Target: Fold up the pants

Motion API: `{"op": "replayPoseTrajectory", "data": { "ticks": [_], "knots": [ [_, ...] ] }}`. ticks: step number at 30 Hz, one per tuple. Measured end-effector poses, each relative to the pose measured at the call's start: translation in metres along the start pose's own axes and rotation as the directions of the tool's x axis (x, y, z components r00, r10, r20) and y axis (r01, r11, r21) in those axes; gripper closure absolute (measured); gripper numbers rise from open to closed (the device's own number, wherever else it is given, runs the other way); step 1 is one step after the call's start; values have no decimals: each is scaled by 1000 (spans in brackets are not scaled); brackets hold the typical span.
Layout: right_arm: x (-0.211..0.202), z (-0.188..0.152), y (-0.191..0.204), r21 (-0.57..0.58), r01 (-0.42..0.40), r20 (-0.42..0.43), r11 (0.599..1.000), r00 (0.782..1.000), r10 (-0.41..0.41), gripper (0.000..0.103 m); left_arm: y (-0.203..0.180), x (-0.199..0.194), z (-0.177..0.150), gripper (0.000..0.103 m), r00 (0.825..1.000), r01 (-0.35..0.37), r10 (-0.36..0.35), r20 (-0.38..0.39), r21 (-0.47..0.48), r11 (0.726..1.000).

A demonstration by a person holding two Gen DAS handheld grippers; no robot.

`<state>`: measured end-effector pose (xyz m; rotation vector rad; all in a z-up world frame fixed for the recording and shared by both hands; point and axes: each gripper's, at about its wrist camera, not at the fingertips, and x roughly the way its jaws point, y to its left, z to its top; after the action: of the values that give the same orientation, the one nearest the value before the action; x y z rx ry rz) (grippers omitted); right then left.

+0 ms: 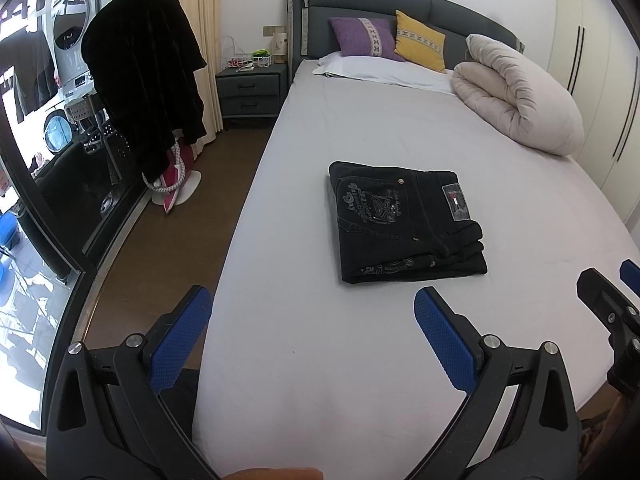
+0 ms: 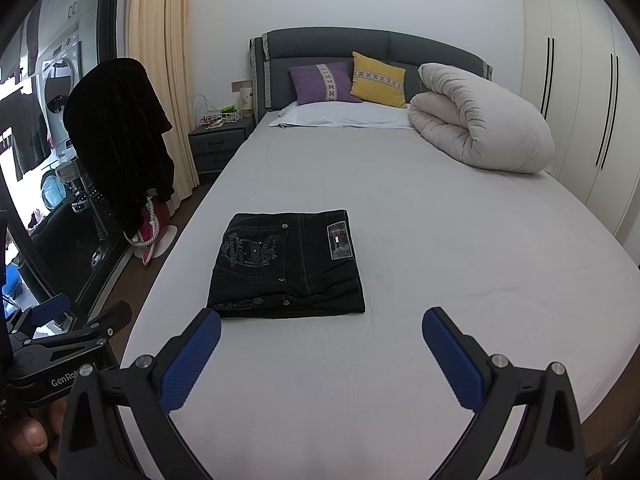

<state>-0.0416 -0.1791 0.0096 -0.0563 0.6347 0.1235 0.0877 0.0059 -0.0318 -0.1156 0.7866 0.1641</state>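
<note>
Black jeans lie folded into a compact rectangle on the grey bed sheet, back pocket and label patch facing up. They also show in the right wrist view. My left gripper is open and empty, held above the foot of the bed, short of the jeans. My right gripper is open and empty, also just short of the jeans. The right gripper's fingers show at the right edge of the left wrist view; the left gripper's body shows at the left edge of the right wrist view.
A rolled cream duvet lies at the bed's far right. Purple and yellow cushions and a white pillow sit at the headboard. A nightstand, a stand draped in dark cloth and a wardrobe flank the bed.
</note>
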Motion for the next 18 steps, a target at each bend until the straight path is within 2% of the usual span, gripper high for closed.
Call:
{"op": "replayPoseTrajectory", "data": {
  "ticks": [18],
  "knots": [
    [3,-2,-3,-4,-5,-8,1000,1000,5,0,3,1,-3,0,1000,-1,1,-7,0,1000]
  ]
}}
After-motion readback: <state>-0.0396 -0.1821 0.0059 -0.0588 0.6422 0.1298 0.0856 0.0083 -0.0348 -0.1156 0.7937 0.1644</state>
